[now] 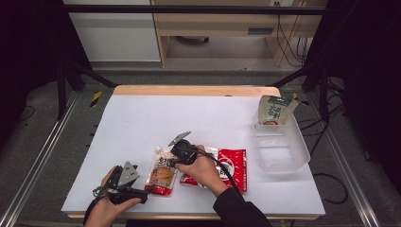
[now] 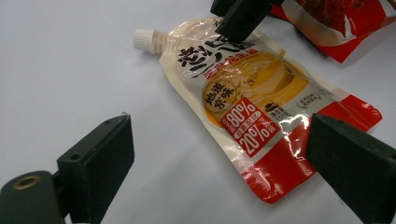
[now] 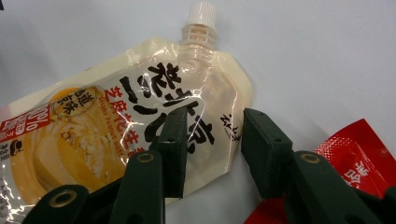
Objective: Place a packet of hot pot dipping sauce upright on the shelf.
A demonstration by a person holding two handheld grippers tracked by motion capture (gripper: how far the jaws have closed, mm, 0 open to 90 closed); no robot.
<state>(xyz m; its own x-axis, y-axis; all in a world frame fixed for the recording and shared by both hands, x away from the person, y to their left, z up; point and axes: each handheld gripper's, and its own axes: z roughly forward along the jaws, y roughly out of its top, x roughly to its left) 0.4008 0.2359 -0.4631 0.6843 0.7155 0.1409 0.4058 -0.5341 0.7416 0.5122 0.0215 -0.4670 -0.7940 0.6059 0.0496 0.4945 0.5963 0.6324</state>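
A: Where is the spouted sauce pouch [image 1: 162, 171] lying?

B: It is lying flat on the white desk [image 1: 142, 123], near the front edge, between the two hands. Its long axis is running roughly front to back in the high view, tilted slightly. The white cap [image 2: 142, 39] is pointing away from the person, and the red bottom seam is facing the person.

A: Right tongs [image 3: 212, 149]?

B: They are standing partly open, jaws apart and straddling the pouch's upper side edge just below the spout. One jaw is sitting over the printed face, the other beside the edge over the desk. Whether they are touching the film cannot be told.

A: Left tongs [image 2: 219, 154]?

B: They are gaping wide, holding nothing, hovering just beside the pouch's lower end.

A: Other items?

B: A red packet [image 1: 231, 166] is lying just beside the pouch, under the right hand [image 1: 201, 168]. A clear plastic bin [image 1: 283, 151] is sitting well apart at the desk's right edge, with a green-topped bag [image 1: 274, 109] standing at its far end.
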